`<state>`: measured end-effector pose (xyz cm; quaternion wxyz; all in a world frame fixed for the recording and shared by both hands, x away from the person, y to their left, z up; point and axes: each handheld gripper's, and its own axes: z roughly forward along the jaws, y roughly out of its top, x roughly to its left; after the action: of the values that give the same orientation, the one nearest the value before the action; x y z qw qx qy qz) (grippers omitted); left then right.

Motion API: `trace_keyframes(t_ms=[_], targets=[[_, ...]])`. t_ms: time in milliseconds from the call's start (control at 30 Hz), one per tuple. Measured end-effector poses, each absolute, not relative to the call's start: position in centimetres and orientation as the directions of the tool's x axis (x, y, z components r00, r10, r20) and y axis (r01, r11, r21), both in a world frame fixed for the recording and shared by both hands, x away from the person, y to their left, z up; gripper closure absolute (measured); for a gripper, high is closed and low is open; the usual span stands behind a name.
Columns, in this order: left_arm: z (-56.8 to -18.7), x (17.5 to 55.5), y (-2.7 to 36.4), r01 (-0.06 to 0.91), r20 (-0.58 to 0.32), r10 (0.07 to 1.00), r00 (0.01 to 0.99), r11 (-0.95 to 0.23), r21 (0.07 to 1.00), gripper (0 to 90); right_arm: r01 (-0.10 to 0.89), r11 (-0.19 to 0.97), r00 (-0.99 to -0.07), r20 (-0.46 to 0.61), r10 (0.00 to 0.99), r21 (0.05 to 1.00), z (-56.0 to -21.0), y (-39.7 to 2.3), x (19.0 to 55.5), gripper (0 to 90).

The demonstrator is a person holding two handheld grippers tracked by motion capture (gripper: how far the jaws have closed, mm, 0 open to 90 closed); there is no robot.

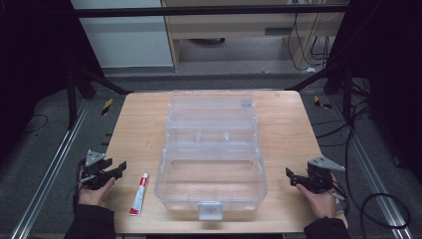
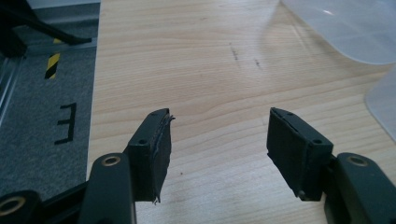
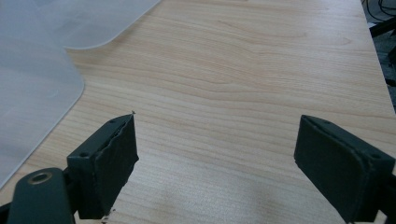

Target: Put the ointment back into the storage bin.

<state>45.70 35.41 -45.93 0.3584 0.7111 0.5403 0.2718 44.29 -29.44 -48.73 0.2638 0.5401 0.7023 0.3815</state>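
1. High view: clear plastic tiered organiser box (image 1: 211, 164) stands open at the centre of the light wooden table (image 1: 139, 124).
2. Small white-and-red tube (image 1: 139, 194) lies left of the box, just beside the left gripper (image 1: 121, 169).
3. Left gripper: jaws apart, holding nothing.
4. Right gripper (image 1: 290, 175): jaws wide, holding nothing, near the box's right side.

On the grey floor (image 2: 42, 121) left of the table (image 2: 187, 70) you can read one black painted character resembling a reversed "E". The tube's (image 1: 139, 195) print is illegible.
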Motion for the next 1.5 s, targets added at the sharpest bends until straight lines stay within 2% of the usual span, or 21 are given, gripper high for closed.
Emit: trace_keyframes(t_ms=[300, 567, 733, 1100, 1500], targets=[[-44.5, 45.1, 35.5, 0.603, -0.040, 0.950, 0.310, -0.164, 0.780, 37.7, 0.561, 0.160, -0.284, 0.007, 0.959, 0.812, -49.1, -29.2, 44.3, 13.5], [-42.9, 45.0, 34.5, 0.627, -0.068, 0.918, 0.390, -0.211, 0.750, 26.7, 0.564, 0.145, -0.273, 0.018, 0.962, 0.813, -49.0, -29.2, 44.3, 12.9], [-42.4, 45.2, 33.9, 0.655, -0.070, 0.901, 0.427, -0.256, 0.711, 24.1, 0.564, 0.157, -0.281, 0.010, 0.960, 0.811, -49.1, -29.3, 44.4, 12.6], [-40.5, 44.8, 33.1, 0.670, -0.019, 0.886, 0.464, -0.337, 0.661, 24.7, 0.577, 0.167, -0.288, 0.007, 0.958, 0.800, -49.2, -29.2, 44.5, 12.4], [-40.7, 45.1, 31.9, 0.716, -0.004, 0.877, 0.481, -0.390, 0.579, 26.8, 0.582, 0.181, -0.295, -0.001, 0.956, 0.793, -49.3, -29.1, 44.5, 12.4]])
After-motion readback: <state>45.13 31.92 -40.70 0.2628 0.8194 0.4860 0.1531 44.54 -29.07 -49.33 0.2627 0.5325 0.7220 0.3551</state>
